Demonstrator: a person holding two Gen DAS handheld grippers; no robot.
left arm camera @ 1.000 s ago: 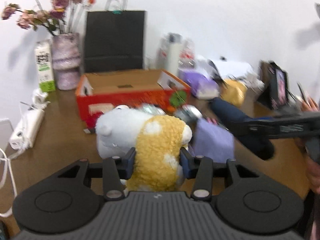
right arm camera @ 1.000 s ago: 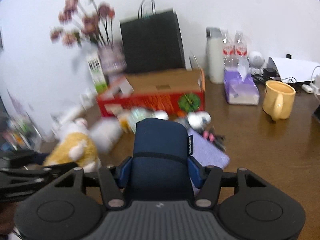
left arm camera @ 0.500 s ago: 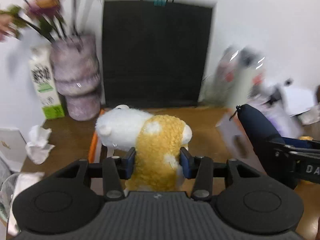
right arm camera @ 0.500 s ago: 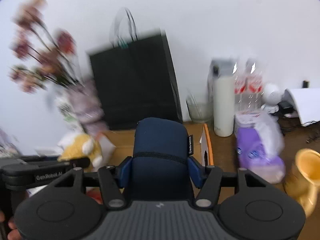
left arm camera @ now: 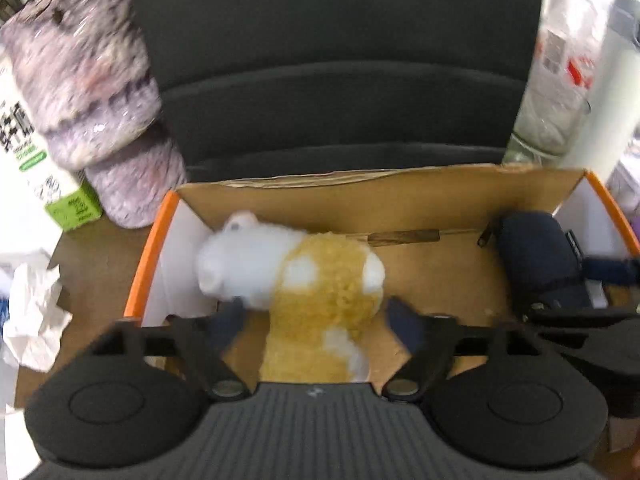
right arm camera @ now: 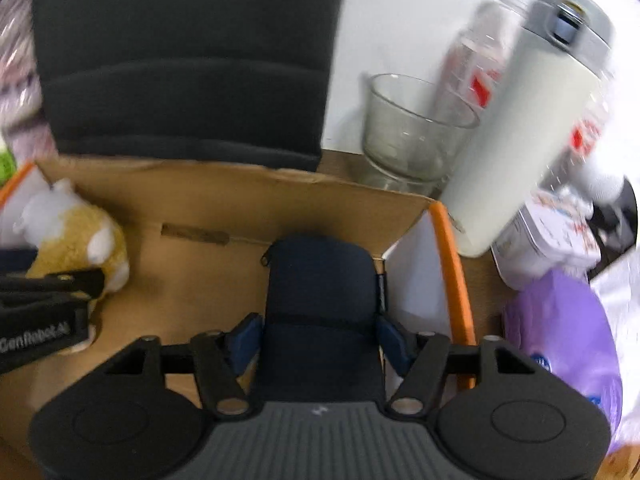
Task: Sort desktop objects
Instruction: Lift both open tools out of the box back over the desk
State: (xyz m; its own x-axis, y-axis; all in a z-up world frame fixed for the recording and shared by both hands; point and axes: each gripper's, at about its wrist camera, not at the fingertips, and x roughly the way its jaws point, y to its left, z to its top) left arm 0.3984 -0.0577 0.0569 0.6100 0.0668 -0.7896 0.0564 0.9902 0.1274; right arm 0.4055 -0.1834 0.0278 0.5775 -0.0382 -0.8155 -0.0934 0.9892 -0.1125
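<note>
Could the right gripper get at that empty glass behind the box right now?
Probably not yet: the right gripper has the navy pouch between its fingers, and the cardboard box wall stands before the glass.

Plush toy (left arm camera: 316, 280) in cardboard box (left arm camera: 400, 196), between just-opened left gripper (left arm camera: 316, 320) pads, untouched.

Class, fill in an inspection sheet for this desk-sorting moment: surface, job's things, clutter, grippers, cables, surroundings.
Surface: brown wooden desk, mostly covered.
Job's things: white-and-yellow plush toy and navy zip pouch inside the orange-edged cardboard box.
Clutter: mottled purple vase, green-and-white carton, crumpled tissue, clear glass, white flask, purple pack.
Grippers: left gripper just opened, pads clear of plush; right gripper opening, pouch between its jaws.
Cables: nothing seen.
Surroundings: black paper bag, white wall.
</note>
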